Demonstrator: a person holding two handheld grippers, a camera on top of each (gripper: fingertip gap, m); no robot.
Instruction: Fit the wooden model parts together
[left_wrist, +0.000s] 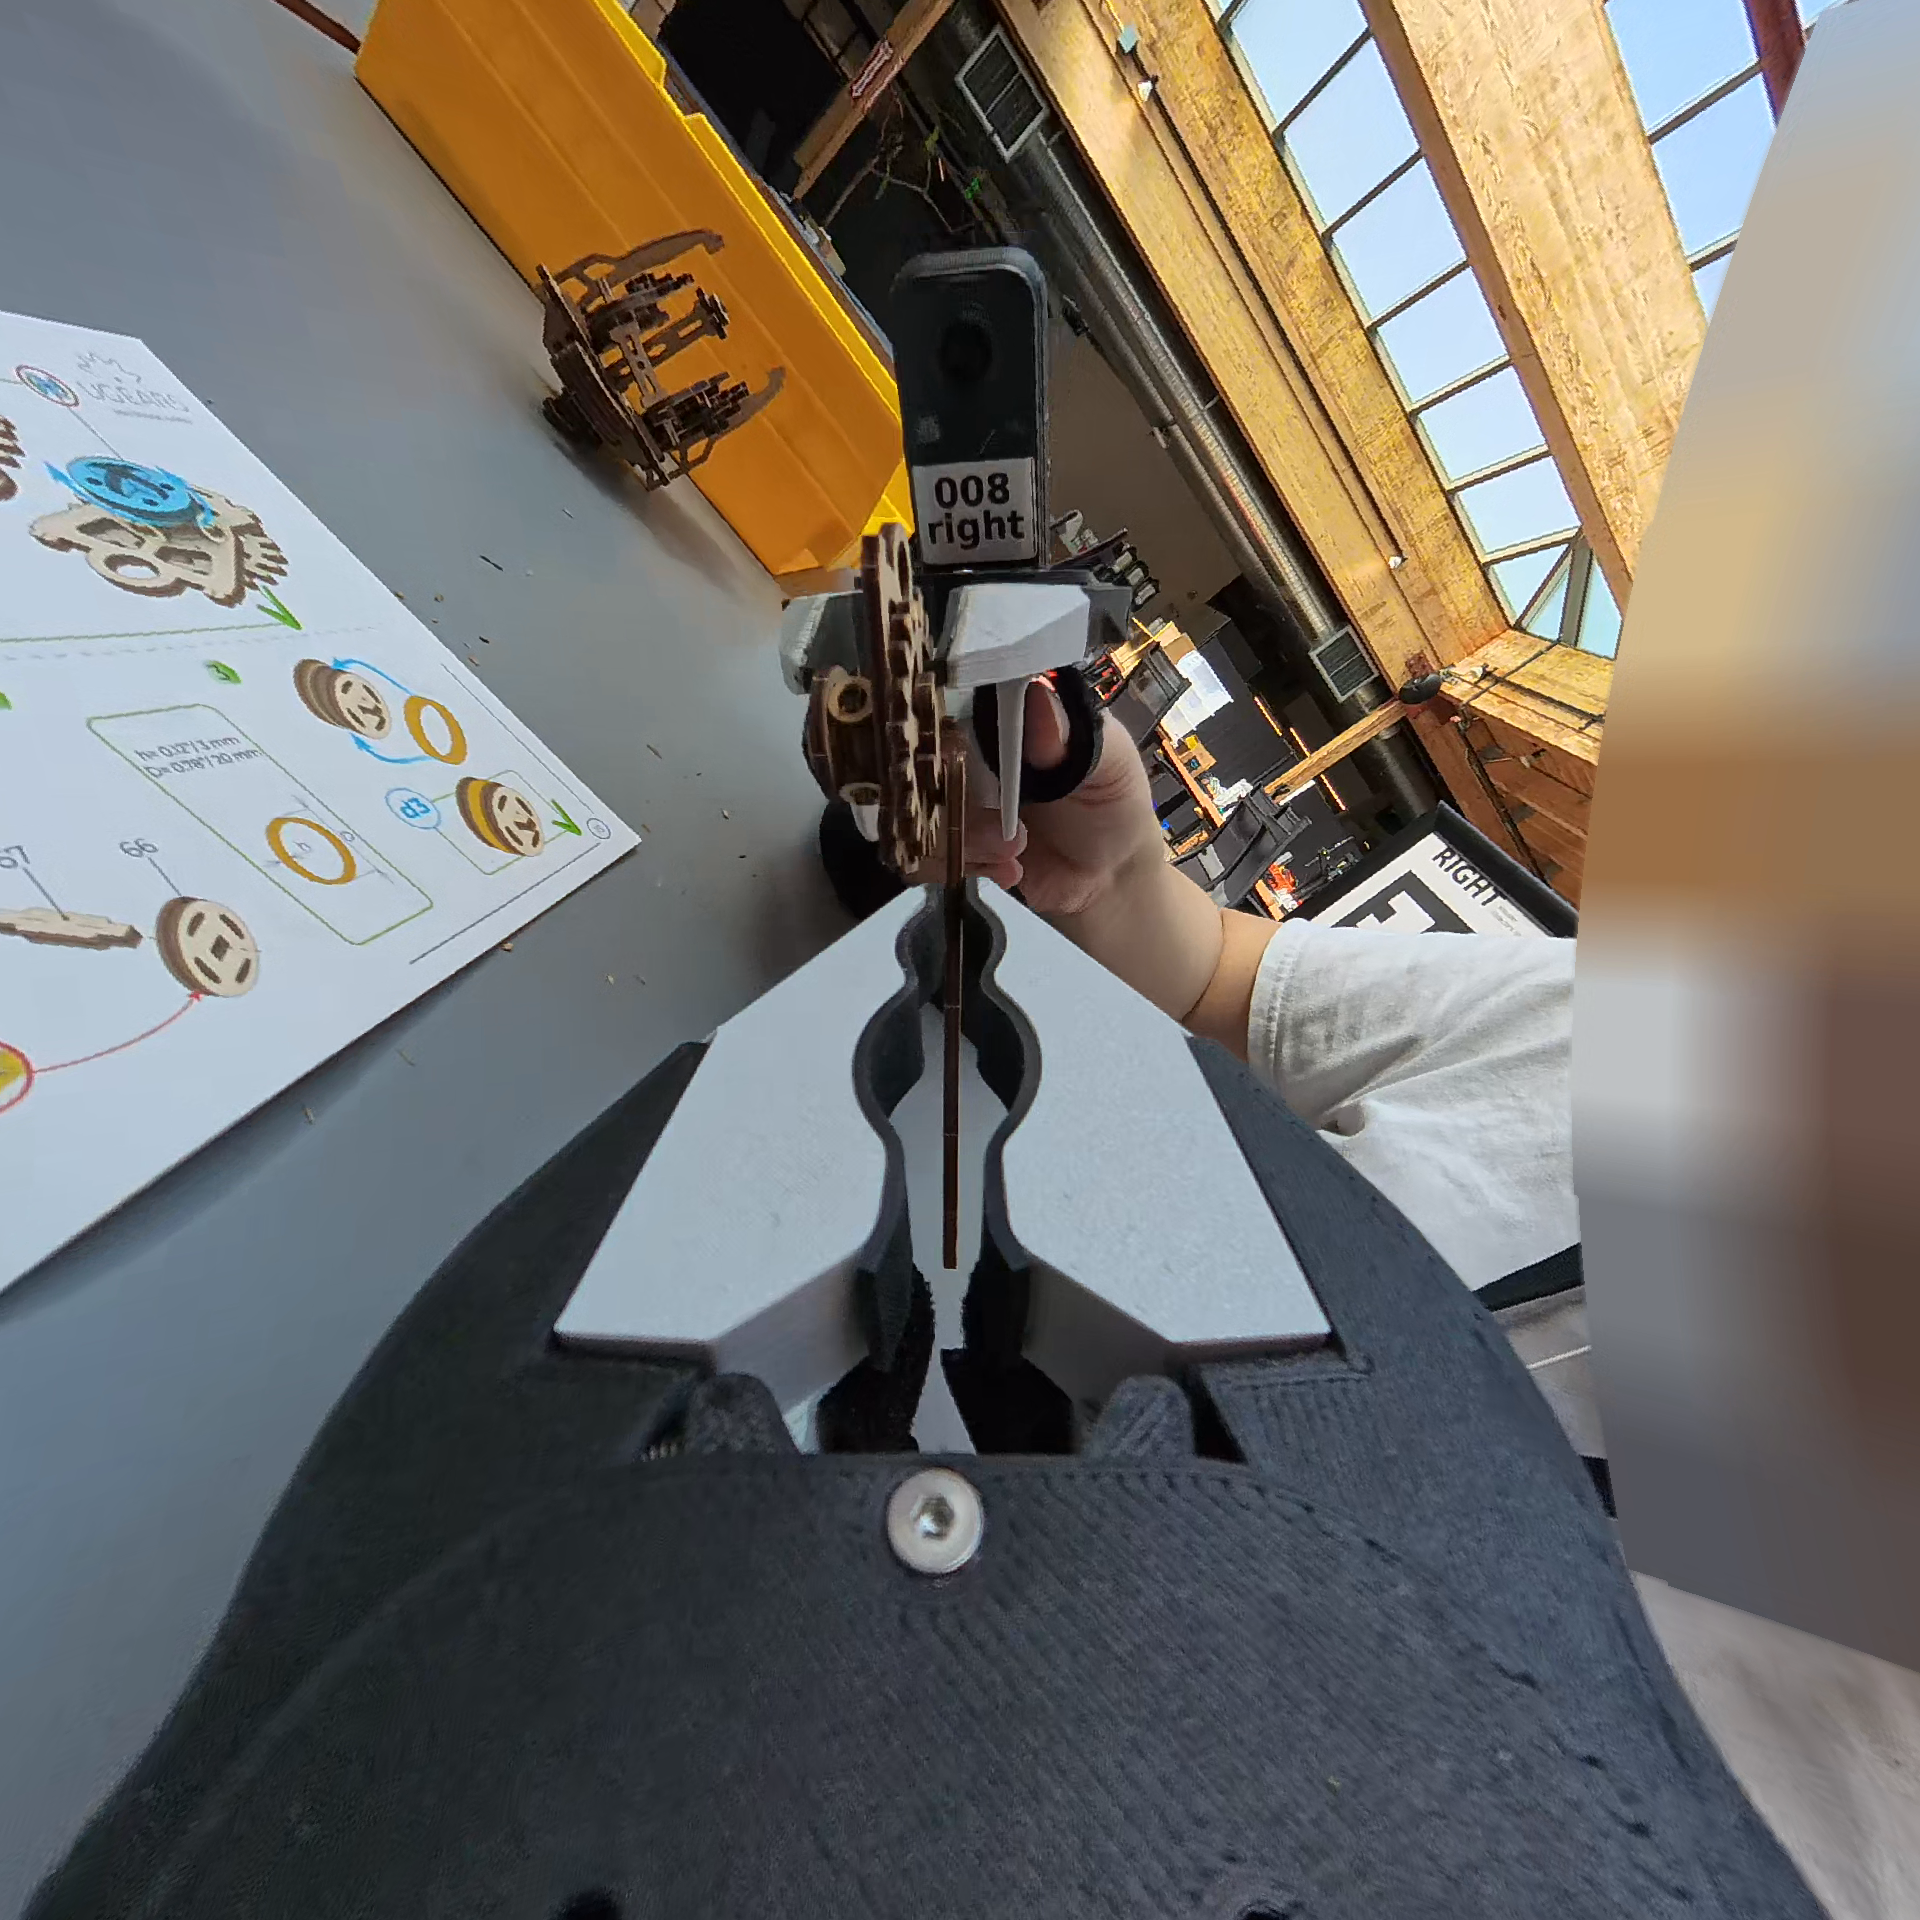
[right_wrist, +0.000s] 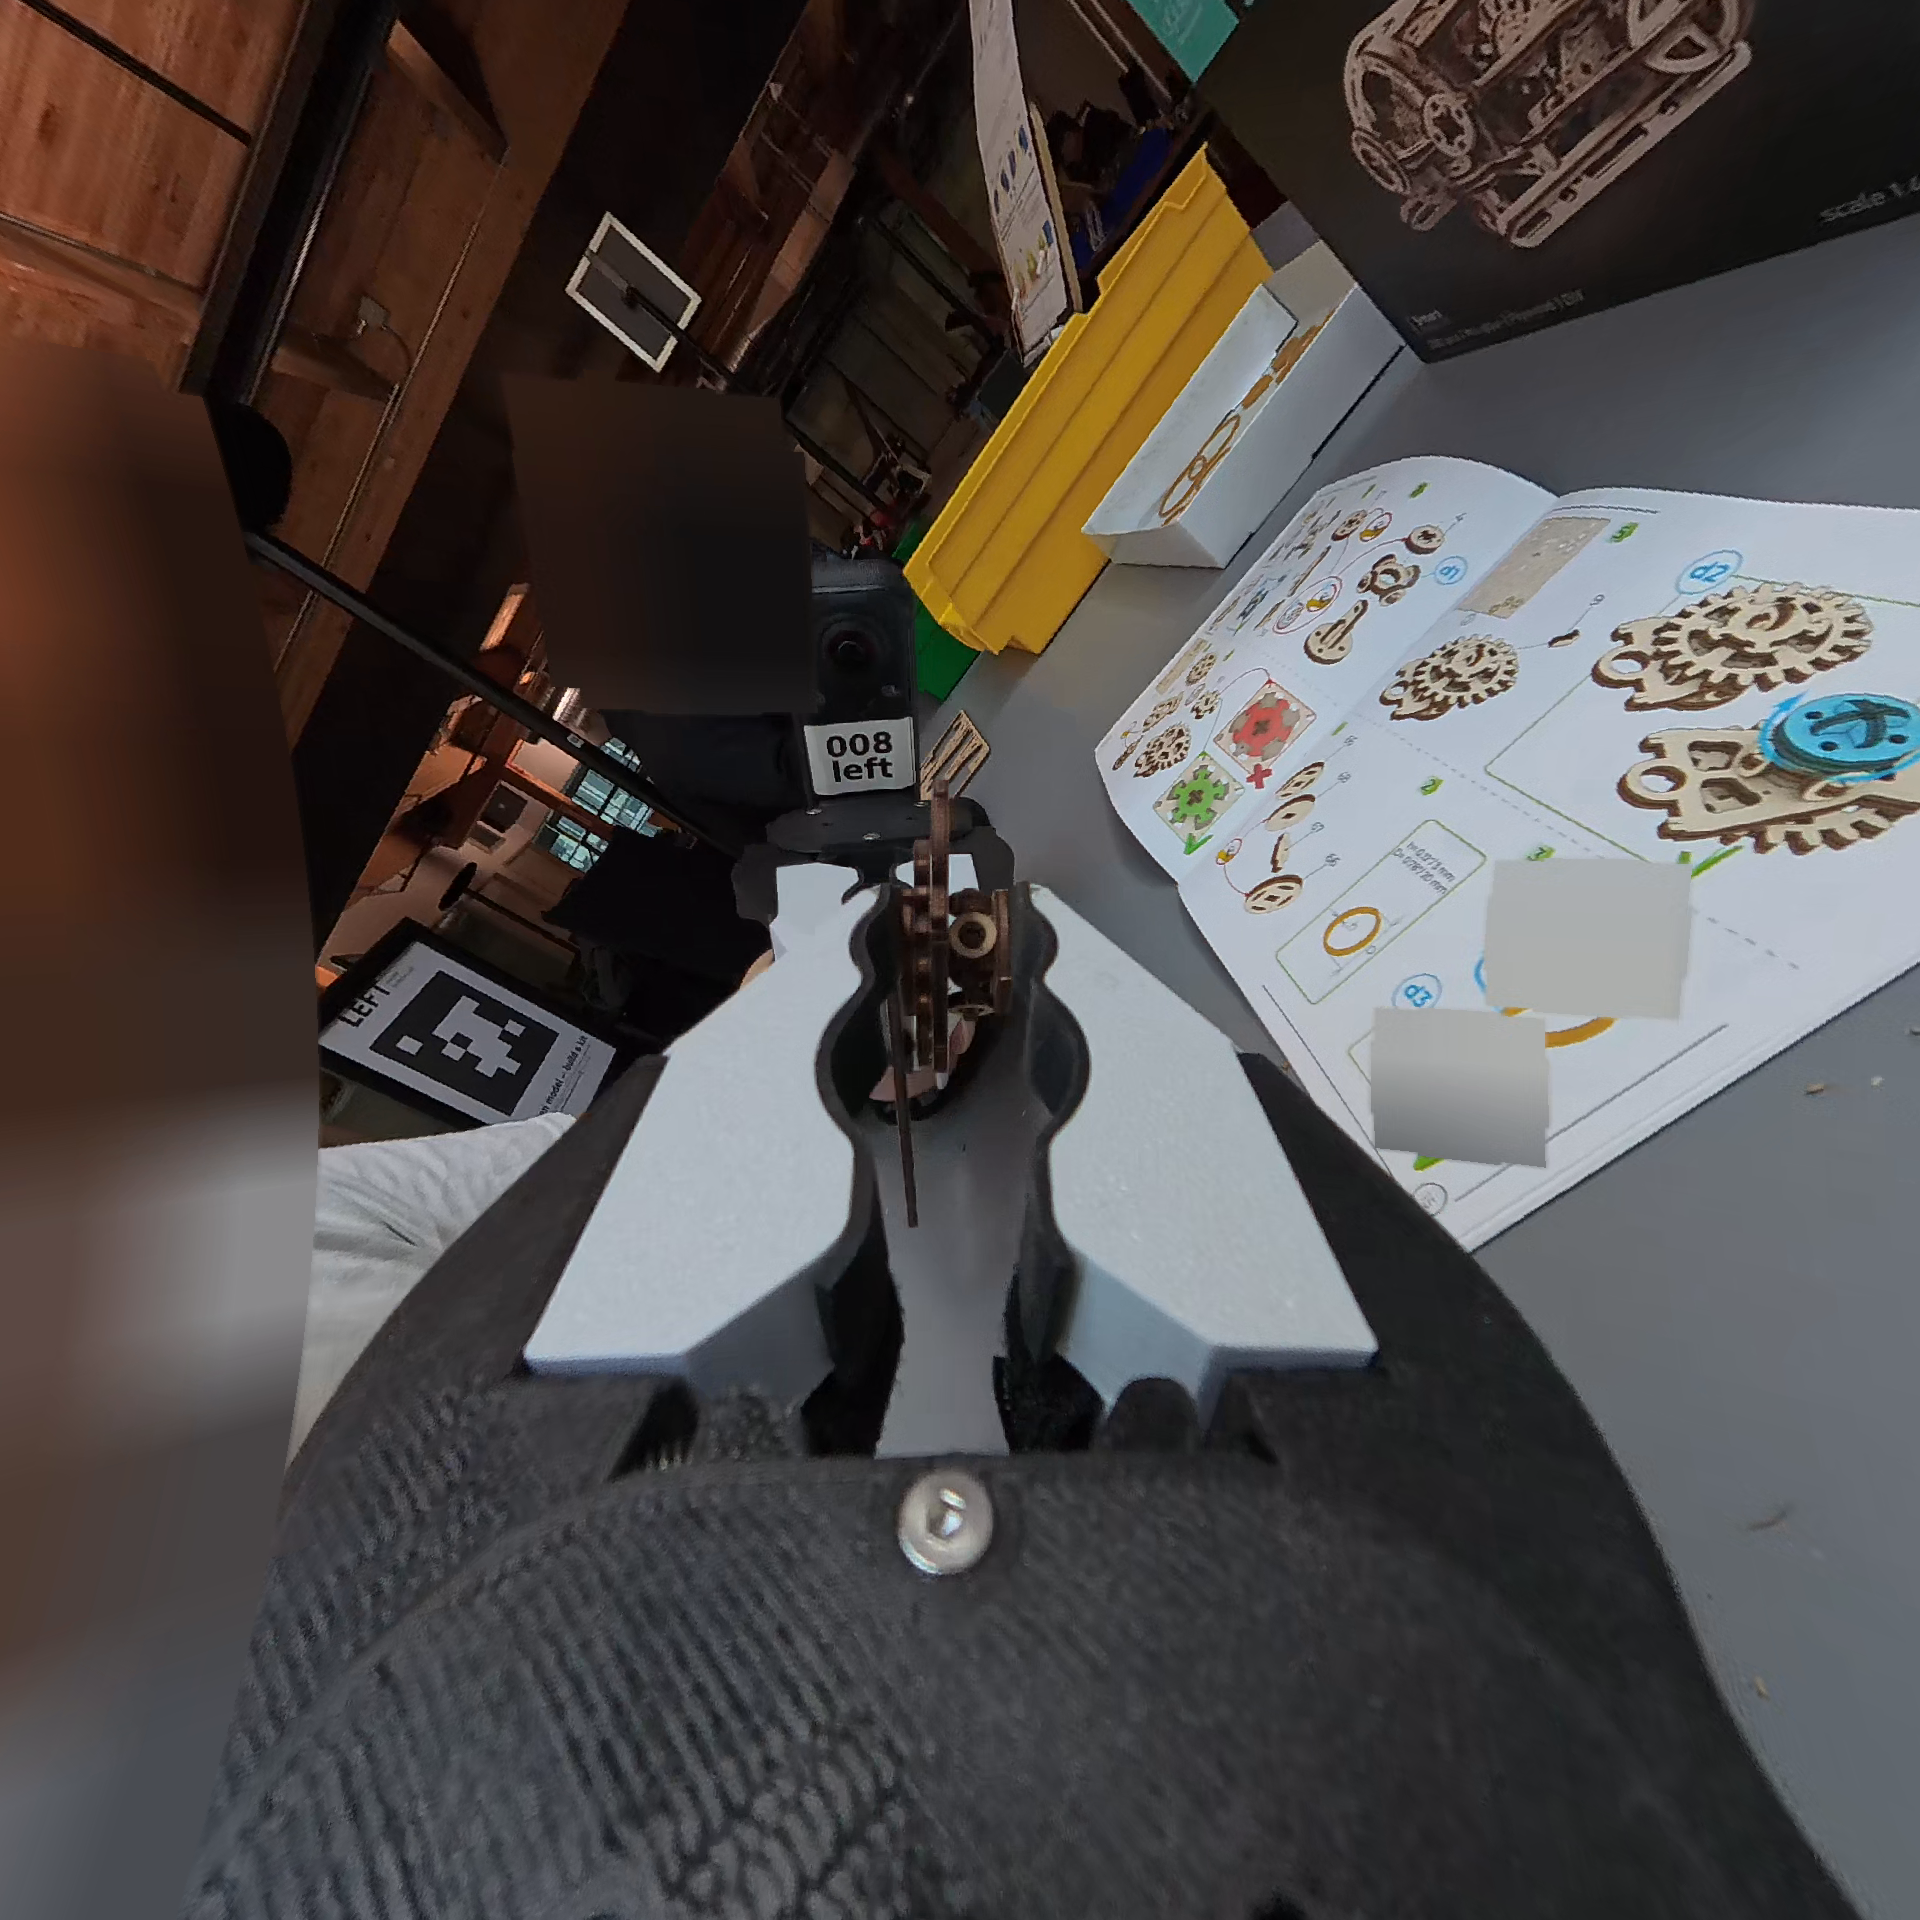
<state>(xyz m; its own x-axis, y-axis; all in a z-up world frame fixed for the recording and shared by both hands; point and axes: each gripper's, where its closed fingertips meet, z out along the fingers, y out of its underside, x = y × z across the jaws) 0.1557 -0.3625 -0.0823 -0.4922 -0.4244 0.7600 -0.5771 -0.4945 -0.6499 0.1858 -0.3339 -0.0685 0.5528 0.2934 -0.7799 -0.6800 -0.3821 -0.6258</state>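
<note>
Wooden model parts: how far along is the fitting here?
Done: a wooden sub-assembly stands by the yellow bin. In hand: the left hand-held gripper pinches a flat wooden strip, the right hand-held gripper a gear cluster. Left: whether they are seated is unclear.

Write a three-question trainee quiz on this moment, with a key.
1. True or false: the left gripper has its fingers shut on a thin flat wooden piece.
2. What does the right gripper hold? A: a wooden gear assembly. B: a screwdriver. C: a loose yellow ring.
3. In the left wrist view, what stands on the table beside the yellow bin?

Key: 1 true. 2 A. 3 a partly built wooden model.
</note>
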